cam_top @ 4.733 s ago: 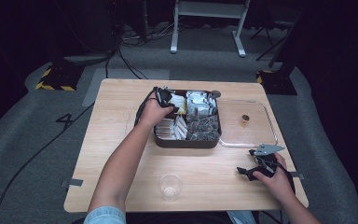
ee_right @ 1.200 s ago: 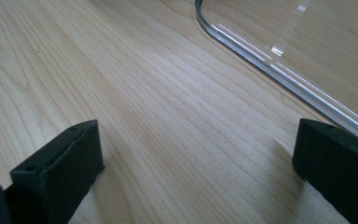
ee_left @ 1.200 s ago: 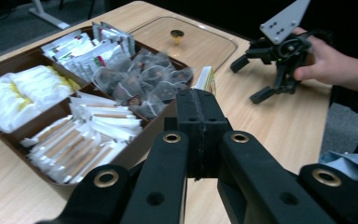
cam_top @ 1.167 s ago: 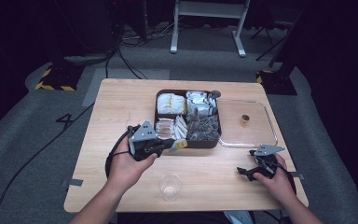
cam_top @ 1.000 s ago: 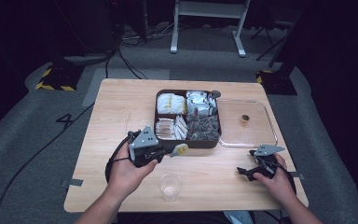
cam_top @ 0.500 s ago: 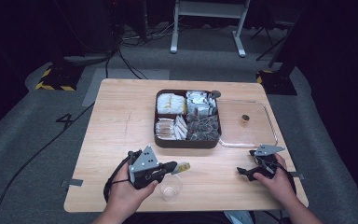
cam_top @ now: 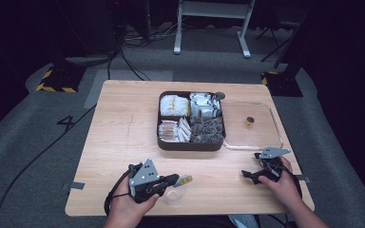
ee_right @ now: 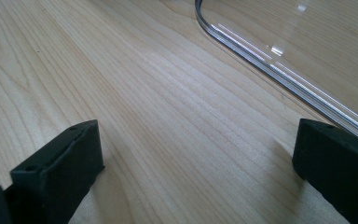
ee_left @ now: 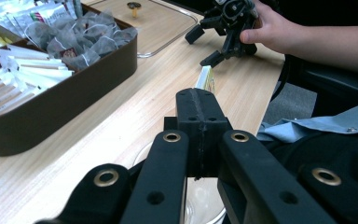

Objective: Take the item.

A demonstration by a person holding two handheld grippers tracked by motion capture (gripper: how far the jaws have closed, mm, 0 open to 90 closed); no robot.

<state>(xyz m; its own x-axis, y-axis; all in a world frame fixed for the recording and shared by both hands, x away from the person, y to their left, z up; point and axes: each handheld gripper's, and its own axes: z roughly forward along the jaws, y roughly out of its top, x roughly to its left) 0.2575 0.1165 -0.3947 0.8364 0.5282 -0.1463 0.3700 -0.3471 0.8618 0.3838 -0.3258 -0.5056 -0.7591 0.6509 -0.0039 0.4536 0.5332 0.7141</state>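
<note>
1. The left claw has come down from the brown compartment tray to the near edge of the wooden surface, over a clear round cup.
2. Its jaws pinch a thin yellow-white packet, pointed rightward.
3. The right claw rests spread wide beside the glassy lid, unmoved.

A black "4" is marked on the grey floor left of the table.
</note>
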